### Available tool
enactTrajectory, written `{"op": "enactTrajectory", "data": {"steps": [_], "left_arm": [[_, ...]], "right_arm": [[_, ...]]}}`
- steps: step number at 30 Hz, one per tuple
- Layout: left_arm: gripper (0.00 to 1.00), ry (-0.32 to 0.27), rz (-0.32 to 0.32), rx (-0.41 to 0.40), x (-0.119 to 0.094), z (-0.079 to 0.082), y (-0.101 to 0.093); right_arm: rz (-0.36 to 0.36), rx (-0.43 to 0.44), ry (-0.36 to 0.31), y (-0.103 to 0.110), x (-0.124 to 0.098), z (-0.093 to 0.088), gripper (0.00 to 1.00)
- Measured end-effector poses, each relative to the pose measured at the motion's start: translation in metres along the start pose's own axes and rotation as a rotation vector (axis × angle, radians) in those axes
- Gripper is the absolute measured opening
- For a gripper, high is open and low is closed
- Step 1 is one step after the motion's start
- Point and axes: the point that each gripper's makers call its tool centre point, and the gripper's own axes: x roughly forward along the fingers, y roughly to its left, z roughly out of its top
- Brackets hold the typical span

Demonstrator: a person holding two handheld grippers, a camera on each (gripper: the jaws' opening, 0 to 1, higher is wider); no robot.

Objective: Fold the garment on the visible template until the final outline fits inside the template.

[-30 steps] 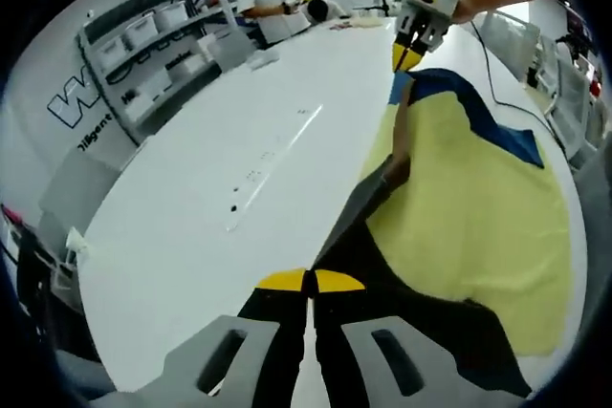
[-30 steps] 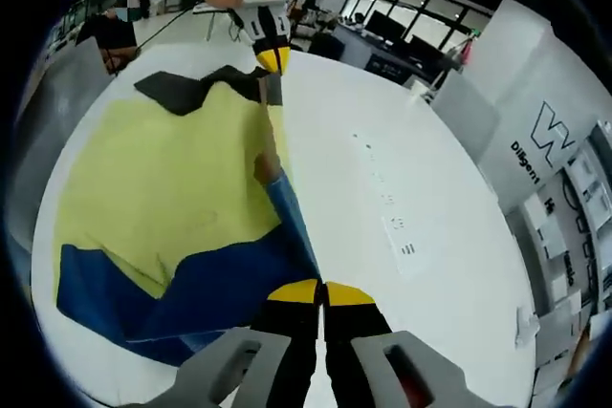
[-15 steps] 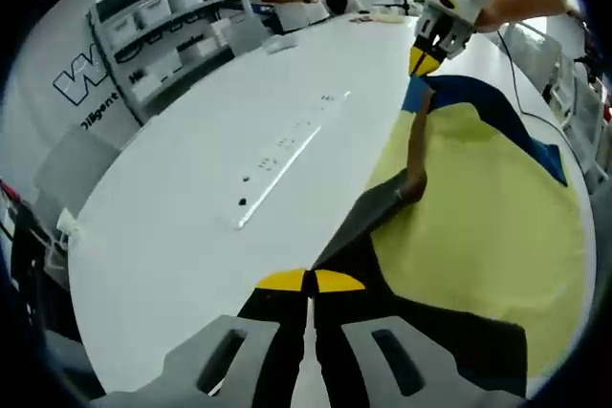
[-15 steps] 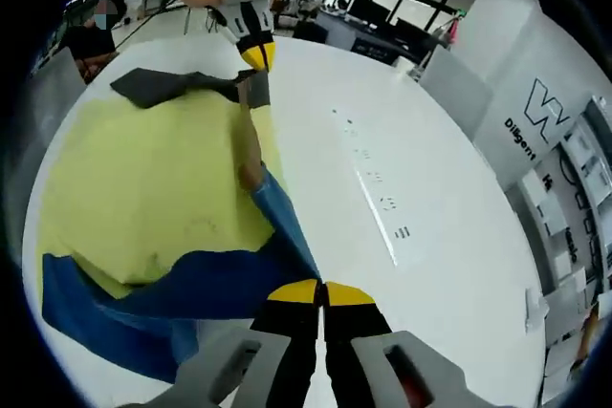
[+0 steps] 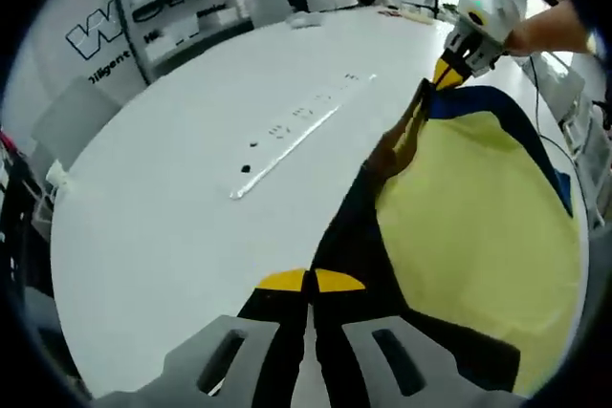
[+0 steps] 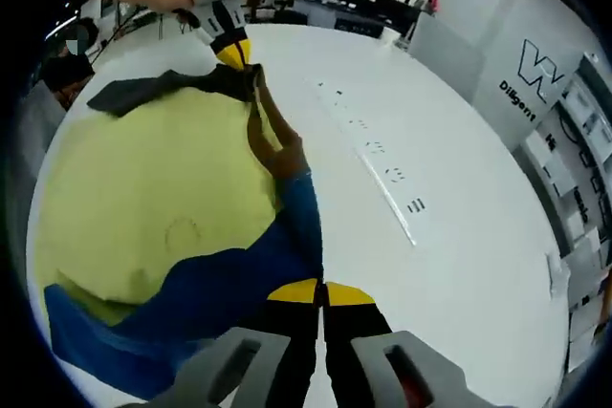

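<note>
Pale yellow garment (image 5: 478,226) with black along one edge, blue (image 6: 220,284) along the other, plus a small brown patch at the fold. White table (image 5: 182,188), marked by a thin strip with small dark dots. Left gripper (image 5: 310,281) and right gripper (image 6: 319,292): 2 yellow tips over black jaws, grey bodies. White wall with a black logo (image 6: 535,69).

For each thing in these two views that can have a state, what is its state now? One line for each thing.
Left tongs: shut on the garment's dark edge.
Right tongs: shut on the garment's blue edge.
Garment: yellow with blue and dark parts, spread on the table, one edge held taut between both tongs.
Table: white, with a strip of small printed marks beside the garment.
Shelves: loaded with white boxes.
</note>
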Motion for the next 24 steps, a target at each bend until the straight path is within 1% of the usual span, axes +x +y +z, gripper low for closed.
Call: {"op": "enactTrajectory", "data": {"steps": [4,6,10,11,12,13,14,15,17,19,24], "left_arm": [[0.04,0.013,0.001,-0.022,0.005,-0.002,0.003],[0.05,0.017,0.005,-0.048,0.007,-0.003,0.005],[0.05,0.017,0.016,-0.064,0.004,-0.004,0.005],[0.05,0.020,0.019,-0.064,0.004,-0.005,0.005],[0.05,0.026,0.031,-0.060,0.003,-0.007,0.008],[0.05,0.031,0.043,-0.070,0.001,-0.009,0.010],[0.05,0.029,0.046,-0.077,0.000,-0.009,0.011],[0.04,0.032,0.068,-0.090,-0.004,-0.011,0.015],[0.02,0.021,0.066,-0.088,-0.008,-0.010,0.015],[0.02,0.010,0.062,-0.105,-0.014,-0.011,0.014],[0.05,-0.001,0.067,-0.103,-0.028,-0.018,0.010]], "right_arm": [[-0.010,-0.001,0.015,-0.001,0.003,-0.001,0.00],[-0.021,-0.001,0.023,-0.003,0.003,-0.002,0.00],[-0.046,0.015,0.043,-0.009,0.003,-0.006,0.00],[-0.053,0.018,0.044,-0.010,0.003,-0.006,0.01],[-0.071,0.017,0.046,-0.013,0.003,-0.006,0.06],[-0.074,0.015,0.036,-0.013,0.002,-0.006,0.08],[-0.073,0.019,0.036,-0.013,0.000,-0.005,0.08],[-0.072,0.023,0.037,-0.012,0.000,-0.006,0.08],[-0.074,0.029,0.045,-0.011,-0.002,-0.008,0.11],[-0.077,0.041,0.040,-0.009,-0.006,-0.010,0.13],[-0.080,0.071,0.016,-0.001,-0.015,-0.012,0.15]]}}
